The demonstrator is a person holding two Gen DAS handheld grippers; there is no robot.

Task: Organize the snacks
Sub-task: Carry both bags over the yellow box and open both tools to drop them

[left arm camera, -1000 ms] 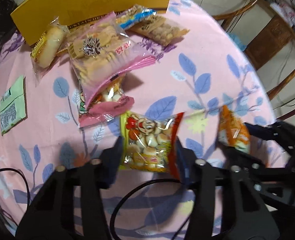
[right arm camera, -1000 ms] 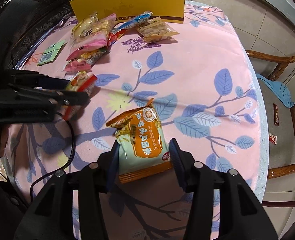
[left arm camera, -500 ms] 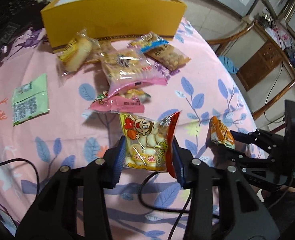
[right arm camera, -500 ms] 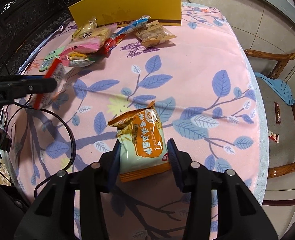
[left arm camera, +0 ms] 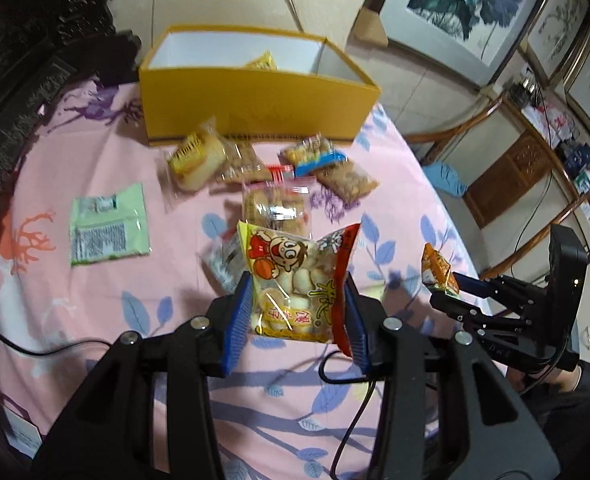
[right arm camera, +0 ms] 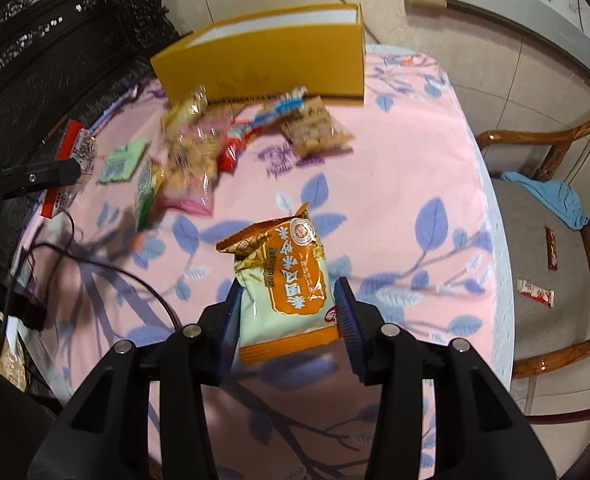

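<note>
My left gripper (left arm camera: 297,316) is shut on a yellow and red cartoon snack bag (left arm camera: 295,280) and holds it above the pink table. My right gripper (right arm camera: 287,316) is shut on an orange and pale green snack packet (right arm camera: 287,276), also held above the table; it shows in the left wrist view (left arm camera: 437,270). An open yellow box (left arm camera: 255,100) stands at the far edge, with one yellow packet (left arm camera: 261,61) inside. Several loose snack packets (left arm camera: 271,176) lie in front of the box. The left gripper's bag shows at the left of the right wrist view (right arm camera: 69,168).
A green sachet (left arm camera: 109,226) lies on the left of the pink leaf-print tablecloth (right arm camera: 395,184). Black cables (right arm camera: 107,268) run over the near side. A wooden chair (right arm camera: 547,220) with a blue cloth and two small wrappers stands to the right.
Both grippers have risen with their packets. The left one has lifted high enough that the inside of the yellow box now shows.
</note>
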